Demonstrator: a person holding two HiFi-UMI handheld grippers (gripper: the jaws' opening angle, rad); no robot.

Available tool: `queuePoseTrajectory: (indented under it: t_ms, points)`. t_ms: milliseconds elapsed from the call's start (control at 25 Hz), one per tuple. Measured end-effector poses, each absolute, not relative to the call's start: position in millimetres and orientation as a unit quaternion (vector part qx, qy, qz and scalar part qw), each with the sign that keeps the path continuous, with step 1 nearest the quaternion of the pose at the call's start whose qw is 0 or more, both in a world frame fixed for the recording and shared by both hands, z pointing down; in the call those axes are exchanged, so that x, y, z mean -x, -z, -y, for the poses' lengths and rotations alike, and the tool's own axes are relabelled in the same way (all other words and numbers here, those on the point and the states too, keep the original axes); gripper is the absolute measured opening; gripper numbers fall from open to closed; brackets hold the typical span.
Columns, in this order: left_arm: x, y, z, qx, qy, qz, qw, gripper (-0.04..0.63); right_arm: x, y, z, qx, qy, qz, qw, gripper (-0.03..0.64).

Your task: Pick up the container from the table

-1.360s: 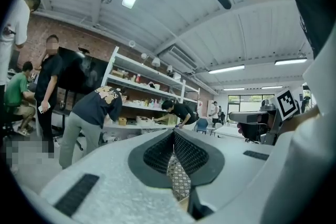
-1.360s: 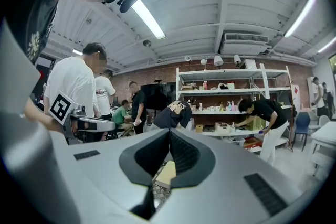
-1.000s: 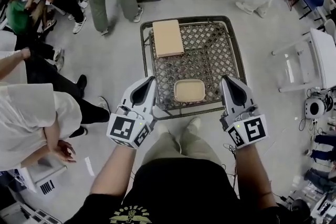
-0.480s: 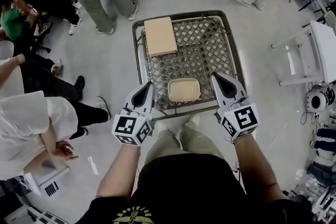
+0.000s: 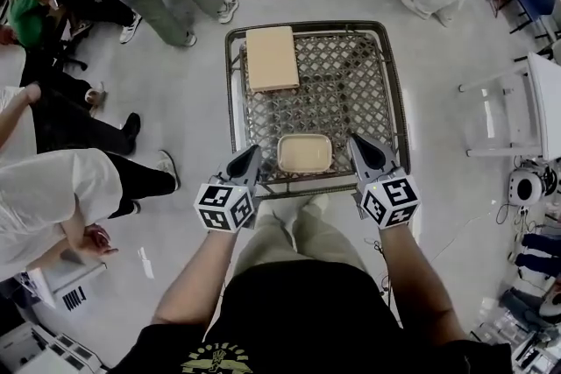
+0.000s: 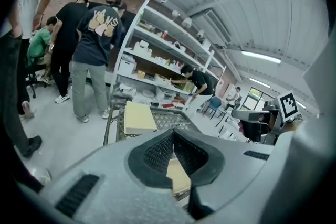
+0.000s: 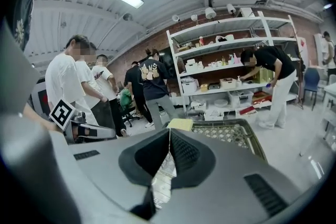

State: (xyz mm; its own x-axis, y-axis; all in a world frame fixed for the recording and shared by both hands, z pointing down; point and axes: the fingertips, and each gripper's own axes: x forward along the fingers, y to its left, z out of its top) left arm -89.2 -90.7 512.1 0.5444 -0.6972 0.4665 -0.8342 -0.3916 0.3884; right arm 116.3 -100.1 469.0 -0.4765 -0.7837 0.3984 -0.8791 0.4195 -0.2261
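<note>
Both grippers have dropped toward the near edge of the table since the earlier head views and now flank the container, which has not shifted on the lattice. Left gripper (image 5: 254, 153) has its jaws pressed together with nothing between them; its own view shows the tips (image 6: 173, 131) meeting, and the container (image 6: 178, 176) shows below and past them. Right gripper (image 5: 353, 141) is also closed at the tips (image 7: 169, 131) and empty.

The shallow beige container (image 5: 305, 152) sits between the two tools, just right of the left gripper's tips and just left of the right gripper's tips, with a gap on both sides. It rests on the metal lattice table (image 5: 396, 92), at the edge nearest the tools. A flat beige box (image 5: 271, 57) lies well ahead of the left gripper at the table's far corner; it also shows in the left gripper view (image 6: 139, 118) and in the right gripper view (image 7: 181, 124).

Each gripper view catches the other tool off to the side: the right gripper (image 6: 262, 122) and the left gripper (image 7: 89, 131). People stand beyond the table near the shelving (image 7: 226, 60).
</note>
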Motion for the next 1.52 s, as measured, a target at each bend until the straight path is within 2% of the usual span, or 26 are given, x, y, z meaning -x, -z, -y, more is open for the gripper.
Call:
queuePoseTrajectory:
  t_ms: [1080,1520]
  points:
    - [72,-642,93,-0.79,-0.206,0.441,0.372,0.009,-126,-657,93,-0.462,-0.352,0.775,0.248,0.011]
    - [63,-677,92,-0.78,-0.224,0.433,0.393,0.009,-126,-713,83,-0.444,-0.462,0.729,0.242,0.027]
